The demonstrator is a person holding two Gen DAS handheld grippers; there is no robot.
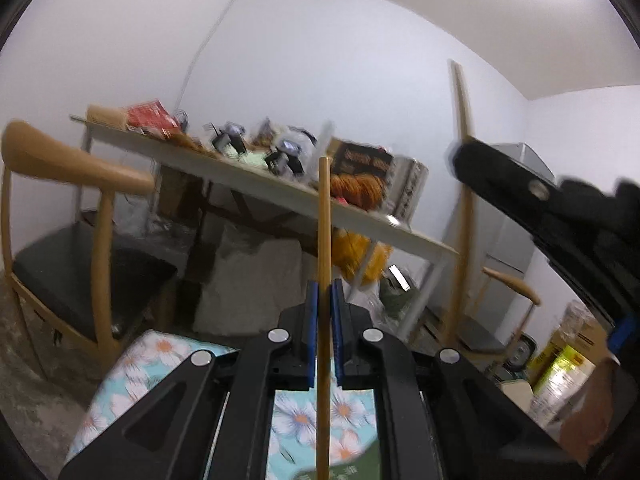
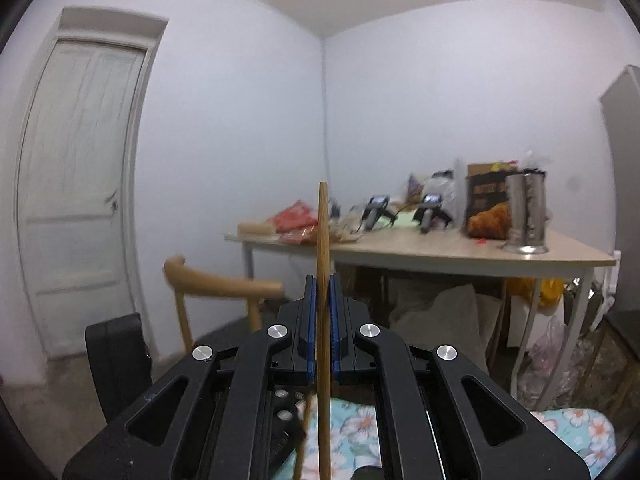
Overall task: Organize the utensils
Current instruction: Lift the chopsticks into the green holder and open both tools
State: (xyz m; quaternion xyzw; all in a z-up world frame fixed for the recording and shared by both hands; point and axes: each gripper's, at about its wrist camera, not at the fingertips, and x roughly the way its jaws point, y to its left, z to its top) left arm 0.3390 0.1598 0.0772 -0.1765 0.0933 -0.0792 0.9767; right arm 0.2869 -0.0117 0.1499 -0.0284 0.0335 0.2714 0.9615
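Two thin wooden chopsticks are up in the air, one clamped upright between the blue pads of each black two-finger gripper: the left gripper pinches its chopstick, and the right gripper pinches its own chopstick. Only the left camera catches the other tool, the right gripper's black body off to its right with its stick poking up, above a flowered blue cloth. Only the right camera shows one white panelled door and one tall shiny metal utensil holder standing on the cluttered pale table, while each view shows a curved-back wooden chair.
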